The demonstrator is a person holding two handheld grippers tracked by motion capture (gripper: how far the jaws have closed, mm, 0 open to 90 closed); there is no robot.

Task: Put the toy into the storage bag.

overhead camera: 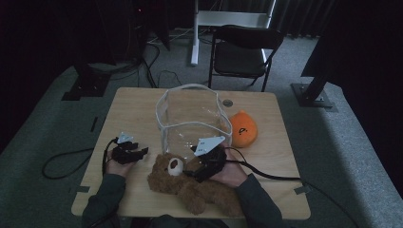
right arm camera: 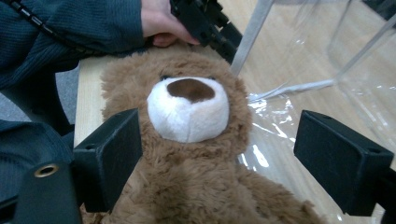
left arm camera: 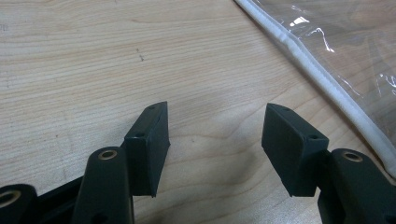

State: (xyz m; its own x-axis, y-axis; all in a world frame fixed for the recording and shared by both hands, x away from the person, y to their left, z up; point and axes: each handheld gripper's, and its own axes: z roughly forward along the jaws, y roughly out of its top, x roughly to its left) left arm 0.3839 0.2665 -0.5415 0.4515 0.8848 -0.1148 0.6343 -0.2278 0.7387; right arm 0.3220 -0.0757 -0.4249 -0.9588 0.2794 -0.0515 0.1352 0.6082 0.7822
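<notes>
A brown teddy bear [overhead camera: 190, 183] lies on its back at the wooden table's front edge, its white muzzle [right arm camera: 187, 107] turned up. My right gripper [overhead camera: 192, 172] is open, its jaws standing on either side of the bear's neck [right arm camera: 217, 149]; the left jaw brushes the fur and the right jaw stands well apart. A clear plastic bag [overhead camera: 192, 116] with white edging stands upright just behind the bear. My left gripper [overhead camera: 140, 153] rests to the bear's left, open over bare wood [left arm camera: 215, 126], close to the bag's white seam [left arm camera: 299, 51].
An orange plush toy [overhead camera: 242, 129] lies to the right of the bag. A black folding chair [overhead camera: 242, 52] stands beyond the table's far edge. The person's left hand [right arm camera: 159, 21] shows behind the bear's head. Cables trail off both sides of the table [overhead camera: 133, 109].
</notes>
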